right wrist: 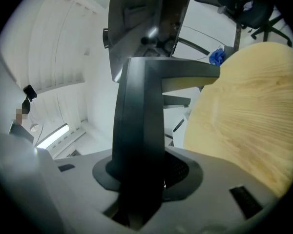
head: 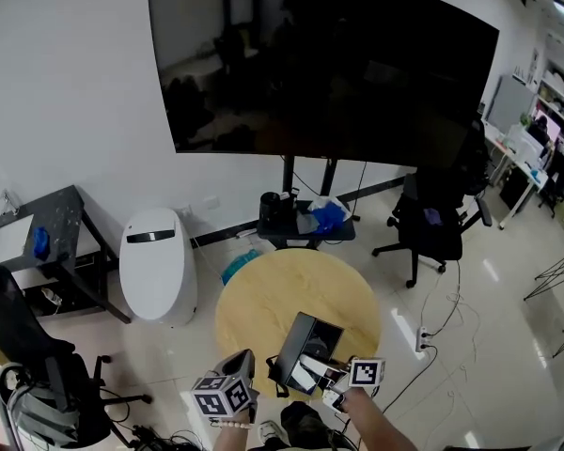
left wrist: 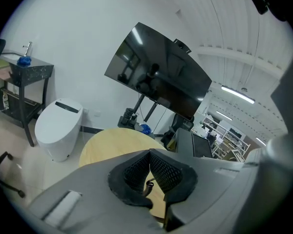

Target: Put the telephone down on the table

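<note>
Transport is in hand: our right hand-held gripper [head: 321,380] is clamped on the telephone [head: 310,344] over the bench [head: 263,299] edge; left hand-held gripper [head: 247,366] jaws together. Next we lower, then release.

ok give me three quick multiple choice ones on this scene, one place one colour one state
1. In the head view, where does the white toilet stand?
A) left of the round table
B) on the table
C) right of the table

2. What colour is the table top?
A) black
B) light wood
C) blue

3. How do the jaws of the right gripper stand?
A) wide apart, nothing between them
B) out of view
C) closed on the black telephone

Answers: 1 A, it stands on the floor at the table's left. 2 B, pale wood grain shows in the right gripper view. 3 C, the right gripper view shows the telephone clamped between them.
</note>
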`<state>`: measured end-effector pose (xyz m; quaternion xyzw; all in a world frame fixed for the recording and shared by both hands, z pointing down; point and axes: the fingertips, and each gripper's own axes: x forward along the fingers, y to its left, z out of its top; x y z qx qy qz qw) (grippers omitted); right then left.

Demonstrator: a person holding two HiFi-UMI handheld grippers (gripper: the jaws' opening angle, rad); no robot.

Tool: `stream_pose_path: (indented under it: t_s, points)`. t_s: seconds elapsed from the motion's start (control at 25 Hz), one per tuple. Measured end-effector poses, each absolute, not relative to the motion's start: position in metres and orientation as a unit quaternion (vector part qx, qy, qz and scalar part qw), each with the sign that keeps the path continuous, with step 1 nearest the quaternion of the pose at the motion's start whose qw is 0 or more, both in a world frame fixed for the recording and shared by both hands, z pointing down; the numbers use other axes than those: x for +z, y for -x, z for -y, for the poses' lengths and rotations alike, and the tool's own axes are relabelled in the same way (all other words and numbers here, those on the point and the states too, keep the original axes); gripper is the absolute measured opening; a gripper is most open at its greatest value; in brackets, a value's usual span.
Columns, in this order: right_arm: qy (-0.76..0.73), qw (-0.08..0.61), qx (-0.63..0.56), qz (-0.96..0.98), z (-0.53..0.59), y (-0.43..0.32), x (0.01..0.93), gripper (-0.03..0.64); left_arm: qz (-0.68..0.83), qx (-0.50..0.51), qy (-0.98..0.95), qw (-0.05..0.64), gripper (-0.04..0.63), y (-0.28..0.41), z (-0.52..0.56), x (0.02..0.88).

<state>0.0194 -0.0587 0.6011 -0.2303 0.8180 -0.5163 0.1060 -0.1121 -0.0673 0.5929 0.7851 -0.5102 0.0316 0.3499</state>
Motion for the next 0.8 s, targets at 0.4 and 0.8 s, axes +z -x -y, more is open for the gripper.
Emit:
stream_pose_path:
  t_s: [0.4,0.8]
  points:
    - [0.132,0.034,-0.527,-0.839,0.089,0.035,0.625,0.166,0.545,0.028,-0.751,0.372,-0.016,0.131,0.091,0.610]
    - [0.079,-0.018,-0.555,-0.828,0.128,0.022,0.684,0.166,0.545,0.050,-0.738,0.394,-0.015,0.123,0.099,0.636]
